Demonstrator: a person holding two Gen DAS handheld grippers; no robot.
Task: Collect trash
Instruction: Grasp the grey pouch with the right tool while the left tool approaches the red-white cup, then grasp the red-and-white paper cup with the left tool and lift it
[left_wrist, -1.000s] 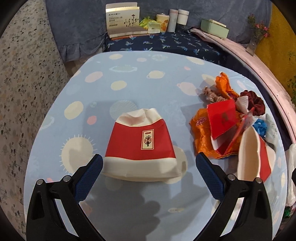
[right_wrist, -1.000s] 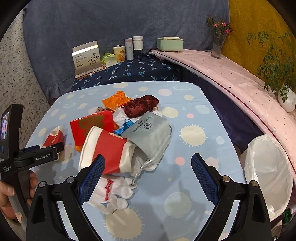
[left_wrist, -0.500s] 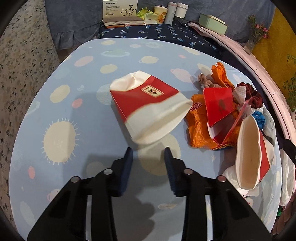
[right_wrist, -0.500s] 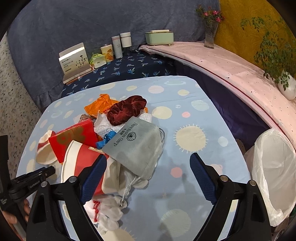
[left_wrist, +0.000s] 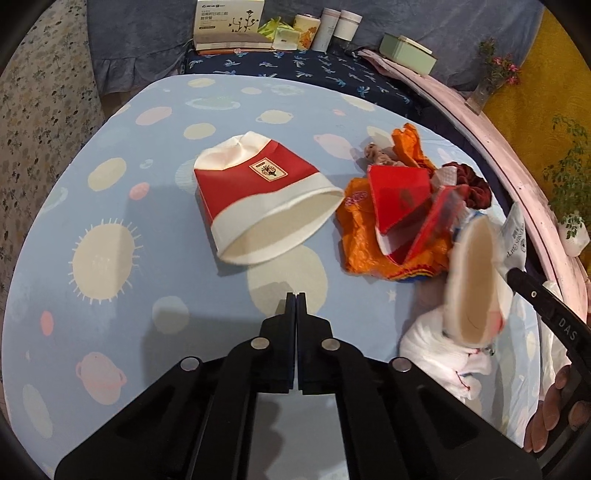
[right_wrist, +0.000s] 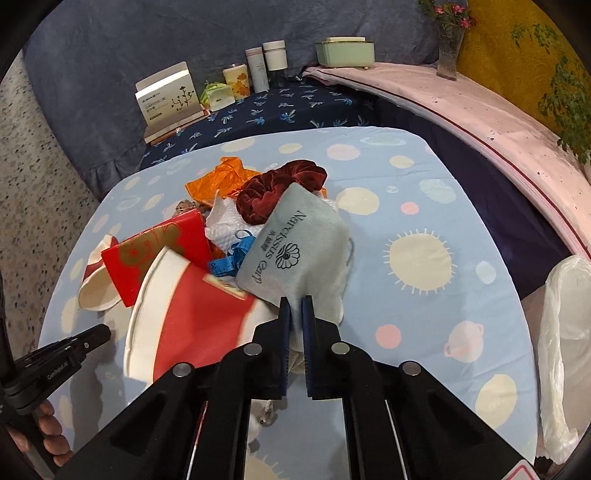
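Left wrist view close above pale-blue dotted tablecloth (left_wrist: 110, 177), angled steeply down toward rear shelf, right wrist view likewise from the other side, both sharing crumpled orange plastic wrapper (left_wrist: 373, 251) (right_wrist: 221, 177)

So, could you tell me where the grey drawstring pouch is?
In the right wrist view, the grey drawstring pouch lies mid-table, overlapping the red paper cup, its near edge pinched in the right hand-held gripper.

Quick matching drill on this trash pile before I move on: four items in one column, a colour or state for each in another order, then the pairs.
1. drawstring pouch
2. scrunchie
3. crumpled wrapper
4. lone paper cup

A. orange
B. lying on its side, apart from the pile
C. dark red velvet
D. grey, pinched in the right gripper

Pairs: 1-D, 2-C, 3-A, 4-B
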